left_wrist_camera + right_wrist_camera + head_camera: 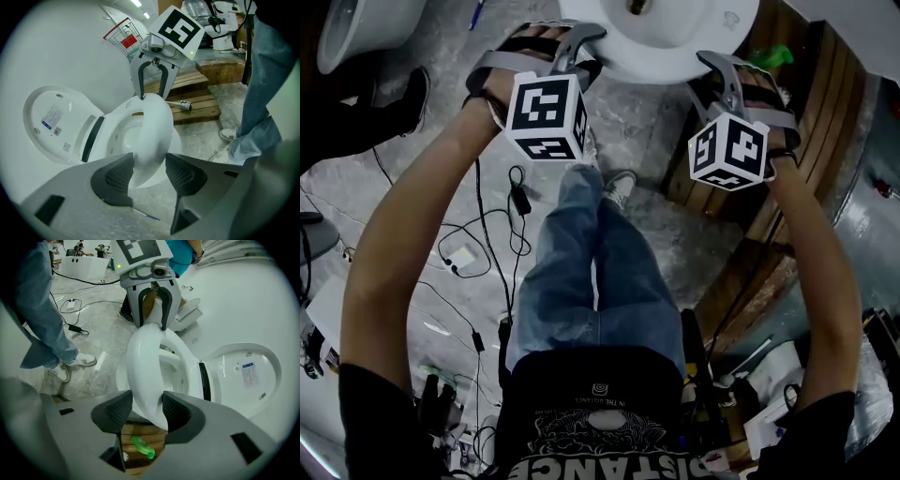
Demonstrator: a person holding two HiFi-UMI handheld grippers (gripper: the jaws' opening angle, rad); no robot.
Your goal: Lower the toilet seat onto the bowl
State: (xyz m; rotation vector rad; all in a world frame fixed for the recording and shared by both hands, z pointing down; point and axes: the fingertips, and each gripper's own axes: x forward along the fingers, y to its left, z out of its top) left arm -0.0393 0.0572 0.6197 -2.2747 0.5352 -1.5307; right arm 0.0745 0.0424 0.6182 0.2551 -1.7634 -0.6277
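Note:
The white toilet seat (pixel 154 136) lies over the bowl (pixel 124 138), with the lid (pixel 56 124) standing up behind it. My left gripper (pixel 149 171) straddles one side of the seat rim, jaws wide, its pads (pixel 117 176) beside the rim without pinching it. My right gripper (pixel 146 411) straddles the opposite side of the seat (pixel 145 366) in the same way, and the lid (pixel 248 376) shows to the right. In the head view the left gripper (pixel 581 47) and the right gripper (pixel 727 70) flank the seat's front (pixel 666 47). Each gripper shows in the other's view, across the seat.
A wooden pallet (pixel 825 122) stands right of the toilet, and a green bottle (pixel 140 447) lies on it. Cables and chargers (pixel 478 253) trail over the marble floor on the left. The person's legs (pixel 581 272) stand just before the bowl. A second toilet (pixel 356 28) sits at top left.

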